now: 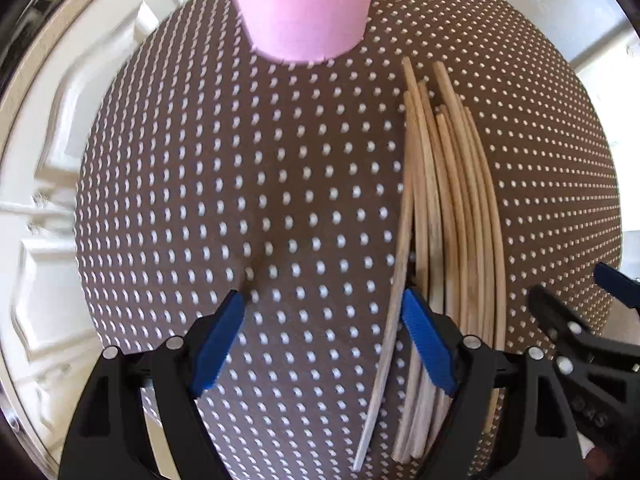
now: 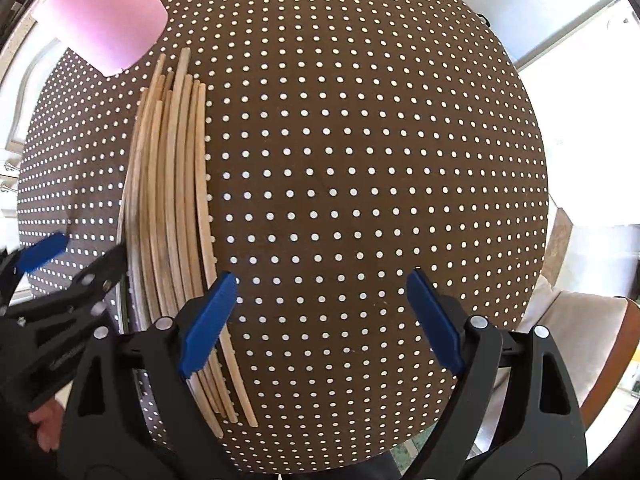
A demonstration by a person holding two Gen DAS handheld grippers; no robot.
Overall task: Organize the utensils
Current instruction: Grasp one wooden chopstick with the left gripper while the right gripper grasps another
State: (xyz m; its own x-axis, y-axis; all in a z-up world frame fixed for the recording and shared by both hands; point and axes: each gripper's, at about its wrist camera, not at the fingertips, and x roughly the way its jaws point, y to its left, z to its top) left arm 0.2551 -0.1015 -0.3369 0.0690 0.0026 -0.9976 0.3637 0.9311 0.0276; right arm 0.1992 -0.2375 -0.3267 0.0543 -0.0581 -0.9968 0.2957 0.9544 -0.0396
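The bundle of wooden chopsticks (image 1: 448, 216) lies lengthwise mid-tabletop on the dotted brown cloth (image 2: 360, 160), its far tips near the pink cup (image 1: 304, 4), and you hold your left gripper (image 1: 324, 344) and right gripper (image 2: 320, 320) spread wide, pinching nothing.

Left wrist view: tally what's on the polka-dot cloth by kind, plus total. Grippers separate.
Pink cup: 1
Wooden chopsticks: about 10, bundled and overlapping, so exact count unclear
Total on the brown polka-dot tablecloth: about 11
Left hand-held gripper: 1
Right hand-held gripper: 1
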